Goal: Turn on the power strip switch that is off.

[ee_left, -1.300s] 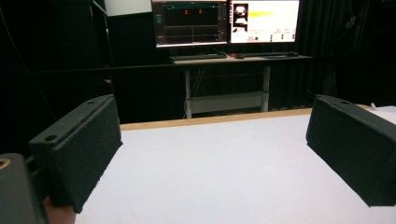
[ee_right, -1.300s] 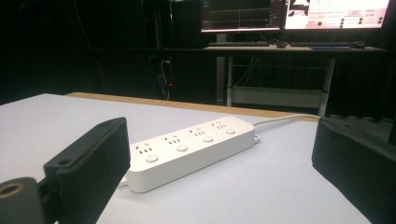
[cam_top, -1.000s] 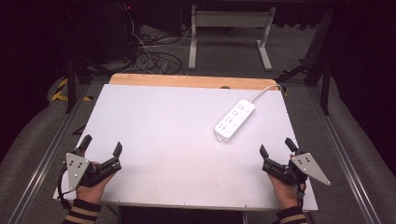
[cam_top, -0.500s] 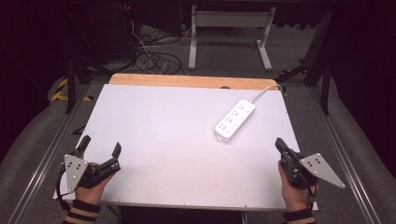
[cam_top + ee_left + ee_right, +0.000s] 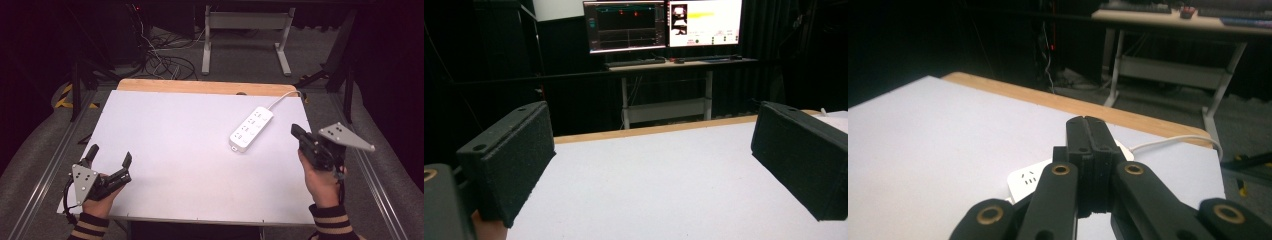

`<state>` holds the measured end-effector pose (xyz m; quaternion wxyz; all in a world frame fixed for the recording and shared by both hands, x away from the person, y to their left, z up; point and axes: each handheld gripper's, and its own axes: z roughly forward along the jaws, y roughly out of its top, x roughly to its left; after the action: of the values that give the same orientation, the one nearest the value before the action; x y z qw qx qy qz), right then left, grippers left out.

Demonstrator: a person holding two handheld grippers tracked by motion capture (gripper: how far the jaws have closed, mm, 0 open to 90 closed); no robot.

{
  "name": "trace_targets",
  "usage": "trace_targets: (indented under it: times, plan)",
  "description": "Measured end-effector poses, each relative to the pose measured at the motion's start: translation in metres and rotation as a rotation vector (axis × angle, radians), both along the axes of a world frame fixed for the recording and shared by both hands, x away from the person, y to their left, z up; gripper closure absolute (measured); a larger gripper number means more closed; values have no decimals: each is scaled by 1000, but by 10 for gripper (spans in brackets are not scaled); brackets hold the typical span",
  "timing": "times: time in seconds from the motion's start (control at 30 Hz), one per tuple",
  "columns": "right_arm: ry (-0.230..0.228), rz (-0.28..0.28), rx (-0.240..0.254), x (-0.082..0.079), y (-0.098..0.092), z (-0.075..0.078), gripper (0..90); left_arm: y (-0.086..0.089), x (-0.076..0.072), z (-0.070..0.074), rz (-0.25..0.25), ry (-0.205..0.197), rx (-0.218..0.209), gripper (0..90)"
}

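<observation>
White power strip [image 5: 251,128] lies diagonally on the table [image 5: 170,135], toward the far right corner, its white cable [image 5: 284,97] running off the far edge. Right gripper [image 5: 302,136] raised near the right edge, just right of the strip and apart from it; fingers [image 5: 1090,145] pressed together, holding nothing. Left gripper [image 5: 111,157] at the near left corner, fingers [image 5: 509,157] spread wide, empty. Monitors [image 5: 663,24] glow beyond the far edge.
</observation>
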<state>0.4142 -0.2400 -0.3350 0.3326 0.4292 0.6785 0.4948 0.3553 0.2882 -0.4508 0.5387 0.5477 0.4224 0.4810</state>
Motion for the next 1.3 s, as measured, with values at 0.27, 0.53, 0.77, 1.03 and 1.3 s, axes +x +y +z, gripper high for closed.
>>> trace_targets:
  times: [0.27,0.53,0.77,1.03,1.3]
  plan:
    - [139,-41,-105,54,10,30,900,0,-1,0,2,1,18,44]
    - [263,-73,-199,107,31,37,900,-2,2,-4,-3,22,38,45]
    - [405,-130,-288,162,45,12,900,0,2,-2,-8,9,27,46]
    - [593,-161,-311,216,63,-60,900,-4,5,-1,-17,4,37,47]
    - [659,-220,-285,235,61,-94,900,-1,3,-1,-13,6,30,51]
